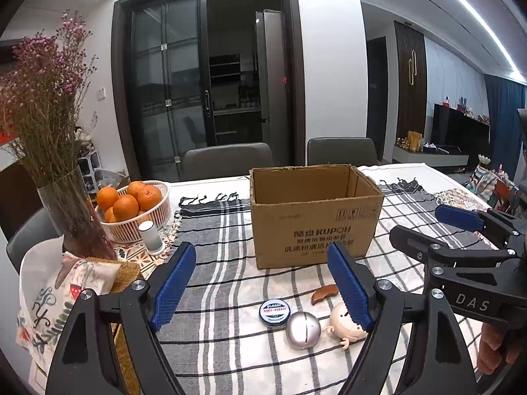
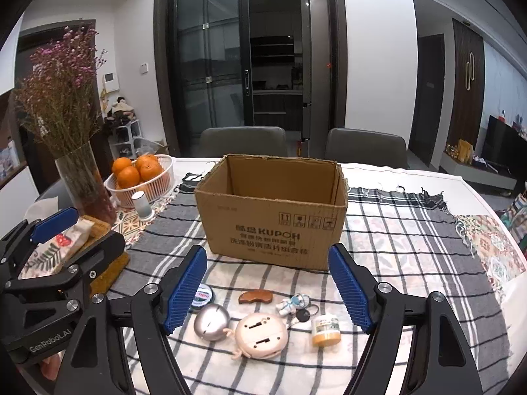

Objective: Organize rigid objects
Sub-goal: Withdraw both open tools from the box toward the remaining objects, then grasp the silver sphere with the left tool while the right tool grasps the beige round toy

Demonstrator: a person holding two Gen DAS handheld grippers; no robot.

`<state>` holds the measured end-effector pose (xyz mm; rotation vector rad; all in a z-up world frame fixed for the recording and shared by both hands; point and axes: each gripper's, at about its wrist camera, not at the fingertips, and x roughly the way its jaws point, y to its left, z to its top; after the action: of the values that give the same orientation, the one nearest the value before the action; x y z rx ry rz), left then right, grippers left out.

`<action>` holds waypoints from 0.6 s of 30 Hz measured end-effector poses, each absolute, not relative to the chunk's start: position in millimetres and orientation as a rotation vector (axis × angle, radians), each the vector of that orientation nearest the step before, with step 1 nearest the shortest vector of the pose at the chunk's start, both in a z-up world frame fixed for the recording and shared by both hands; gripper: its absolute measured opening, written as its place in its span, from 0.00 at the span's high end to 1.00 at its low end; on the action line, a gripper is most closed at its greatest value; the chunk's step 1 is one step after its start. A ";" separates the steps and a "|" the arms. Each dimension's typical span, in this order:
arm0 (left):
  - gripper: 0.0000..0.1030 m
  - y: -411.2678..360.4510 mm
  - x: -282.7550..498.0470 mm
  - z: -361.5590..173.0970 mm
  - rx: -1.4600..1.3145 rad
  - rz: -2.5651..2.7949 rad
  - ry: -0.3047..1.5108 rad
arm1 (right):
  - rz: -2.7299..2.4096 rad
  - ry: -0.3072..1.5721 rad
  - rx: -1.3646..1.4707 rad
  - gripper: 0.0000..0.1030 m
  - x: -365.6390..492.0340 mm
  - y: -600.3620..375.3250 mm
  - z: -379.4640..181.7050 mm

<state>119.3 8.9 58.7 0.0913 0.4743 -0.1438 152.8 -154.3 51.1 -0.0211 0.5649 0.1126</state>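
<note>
An open cardboard box [image 1: 313, 217] [image 2: 273, 217] stands on the checked cloth. In front of it lie a small round tin [image 1: 274, 311] [image 2: 202, 297], a silver ball-shaped object [image 1: 303, 330] [image 2: 211, 322], a beige doll-like toy [image 1: 344, 324] [image 2: 262, 335], a brown wooden piece [image 1: 324, 293] [image 2: 256, 296], an astronaut keychain [image 2: 294, 306] and a small yellow jar [image 2: 325, 330]. My left gripper [image 1: 263, 289] is open and empty above the tin. My right gripper [image 2: 268, 291] is open and empty above the small things. Each gripper shows in the other's view: right [image 1: 438, 227], left [image 2: 79, 227].
A white basket of oranges [image 1: 131, 209] [image 2: 141, 174], a vase of dried flowers [image 1: 70, 210] [image 2: 84, 181], a small white cylinder [image 1: 151, 235] [image 2: 142, 205] and a floral pouch [image 1: 75, 283] [image 2: 62, 243] stand at the left. Two chairs [image 1: 227, 159] stand behind the table.
</note>
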 end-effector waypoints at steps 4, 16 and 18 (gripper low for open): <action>0.20 8.9 112.7 47.9 0.110 -0.148 0.474 | 0.126 0.568 -0.035 0.25 146.9 -151.7 41.9; 0.20 10.0 102.6 21.3 0.131 -0.161 0.488 | 0.151 0.650 -0.024 0.25 143.8 -150.4 10.1; 0.20 8.2 100.2 15.6 0.149 -0.161 0.493 | 0.148 0.661 -0.034 0.24 143.4 -149.8 4.7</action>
<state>100.2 8.2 15.6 0.1491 0.4928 -0.1613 143.4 -149.8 4.7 -0.0339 0.6614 0.1484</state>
